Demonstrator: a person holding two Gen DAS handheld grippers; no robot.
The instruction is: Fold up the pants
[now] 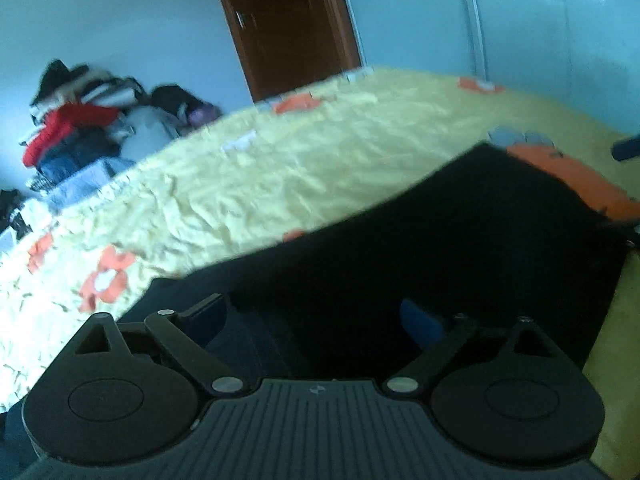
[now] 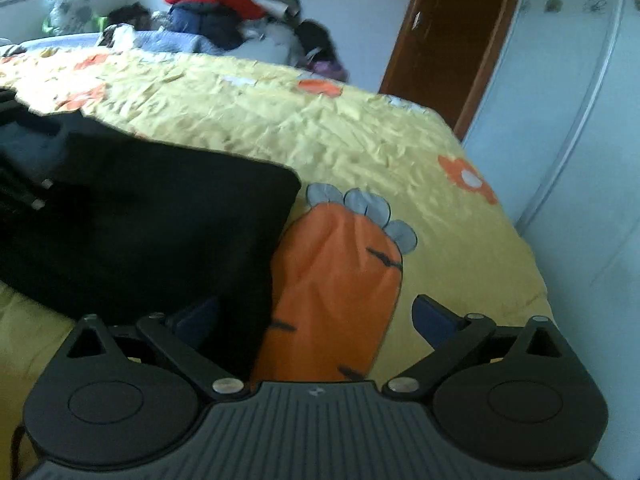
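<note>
Left wrist view: the left gripper (image 1: 316, 312) is seen low over the black pants (image 1: 460, 240); its jaws are spread wide apart, with dark cloth lying under and between them, and nothing is pinched.
Right wrist view: the right gripper (image 2: 316, 312) is held at the pants' (image 2: 152, 224) right edge, jaws released and gaping; one blue-tipped finger sits over the black cloth, the other over the bedspread's orange carrot print (image 2: 340, 280).
Pants: spread flat on the yellow bed (image 2: 320, 132), near the front edge, one squared corner just beside the carrot print. Which end of the garment this is cannot be told.
Stage: judged to be early or between folds; no fold line is clearly shown.
Risk: if the jaws are closed with the bedspread under the cloth, the quilt may be gathered along with the pants. If only one layer is caught, the fold is likely to come out skewed.
Risk, second: the blurred frames suggest motion, so an edge may be missed.
Containers: none are seen; only a loose clothes pile (image 2: 224, 8) is heaped beyond the bed.
Far: a brown door (image 1: 288, 20).
</note>
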